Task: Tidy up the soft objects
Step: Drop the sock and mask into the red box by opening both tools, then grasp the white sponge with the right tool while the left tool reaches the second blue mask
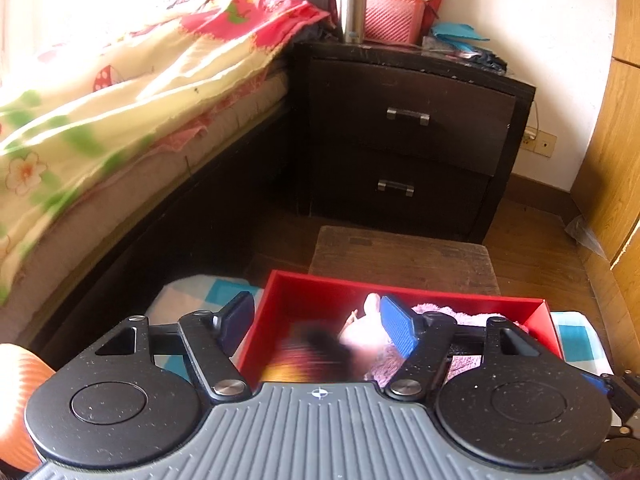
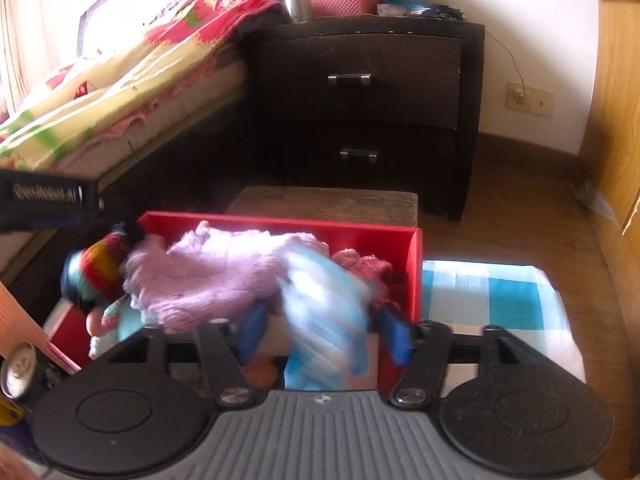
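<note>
A red box [image 1: 320, 288] [image 2: 412, 264] stands on a blue checked cloth. It holds a purple plush piece [image 2: 208, 276] [image 1: 440, 312], a pink knit item [image 2: 364, 266] and a doll with a rainbow hat [image 2: 98, 272] [image 1: 304, 356], blurred, at its left end. My left gripper [image 1: 316, 326] is open over the box's left part, with the doll's pale body [image 1: 364, 336] between its fingers. My right gripper [image 2: 326, 330] is open around a blurred light blue cloth [image 2: 324, 312] at the box's near side.
A bed with a floral blanket [image 1: 120, 92] runs along the left. A dark two-drawer nightstand [image 1: 404, 140] stands behind, bearing a steel flask [image 1: 352, 4] and a pink basket [image 1: 392, 16]. A low wooden stool [image 1: 404, 256] sits behind the box. A wooden wardrobe [image 1: 616, 152] is at right.
</note>
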The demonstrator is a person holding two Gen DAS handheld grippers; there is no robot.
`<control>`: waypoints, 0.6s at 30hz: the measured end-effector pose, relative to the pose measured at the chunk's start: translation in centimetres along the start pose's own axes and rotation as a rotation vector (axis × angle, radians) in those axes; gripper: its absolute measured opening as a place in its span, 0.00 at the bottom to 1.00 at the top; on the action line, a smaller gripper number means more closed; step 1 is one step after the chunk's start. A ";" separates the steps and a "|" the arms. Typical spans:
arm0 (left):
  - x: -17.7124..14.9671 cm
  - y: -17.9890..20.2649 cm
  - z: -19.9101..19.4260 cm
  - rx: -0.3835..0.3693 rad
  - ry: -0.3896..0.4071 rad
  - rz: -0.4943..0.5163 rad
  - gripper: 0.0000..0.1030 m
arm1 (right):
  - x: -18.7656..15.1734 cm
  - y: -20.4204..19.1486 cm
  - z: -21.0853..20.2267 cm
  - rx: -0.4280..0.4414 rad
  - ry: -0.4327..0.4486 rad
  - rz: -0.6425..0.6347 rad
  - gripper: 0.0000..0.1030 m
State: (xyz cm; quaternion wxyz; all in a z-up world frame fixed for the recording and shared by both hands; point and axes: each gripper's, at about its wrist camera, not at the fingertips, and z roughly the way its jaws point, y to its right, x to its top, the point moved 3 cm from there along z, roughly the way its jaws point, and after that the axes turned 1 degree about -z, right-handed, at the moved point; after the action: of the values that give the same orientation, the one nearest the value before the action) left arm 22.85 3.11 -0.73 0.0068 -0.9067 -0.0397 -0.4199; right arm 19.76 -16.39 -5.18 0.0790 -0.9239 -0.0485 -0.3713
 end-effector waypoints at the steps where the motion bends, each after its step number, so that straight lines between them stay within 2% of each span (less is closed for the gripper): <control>1: 0.1 -0.1 -0.3 -0.002 0.004 0.000 0.71 | -0.1 0.0 -0.1 -0.001 0.002 -0.004 0.46; 6: 0.3 -0.3 -2.2 -0.081 -0.023 0.007 0.75 | -0.3 -0.4 -1.5 0.010 0.015 -0.034 0.53; 8: 0.1 -0.2 -3.3 -0.090 -0.029 0.029 0.77 | -0.5 -0.8 -2.3 0.027 0.019 -0.059 0.57; 11: -0.5 -0.3 -4.8 -0.089 -0.027 0.045 0.79 | -1.1 -2.1 -3.9 0.077 0.024 -0.109 0.59; 15: -1.6 -1.3 -6.8 -0.106 -0.041 0.030 0.79 | -2.8 -5.4 -5.9 0.208 0.005 -0.214 0.61; 18: -2.3 -2.5 -8.5 -0.120 -0.046 0.015 0.80 | -5.6 -9.2 -7.3 0.349 -0.052 -0.381 0.62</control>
State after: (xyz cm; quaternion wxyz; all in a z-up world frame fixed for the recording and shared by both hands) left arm 14.70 5.01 2.91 -0.0455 -0.9151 -0.0080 -0.4005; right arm 9.41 -8.87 -2.84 0.1646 -0.8795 -0.2873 -0.3418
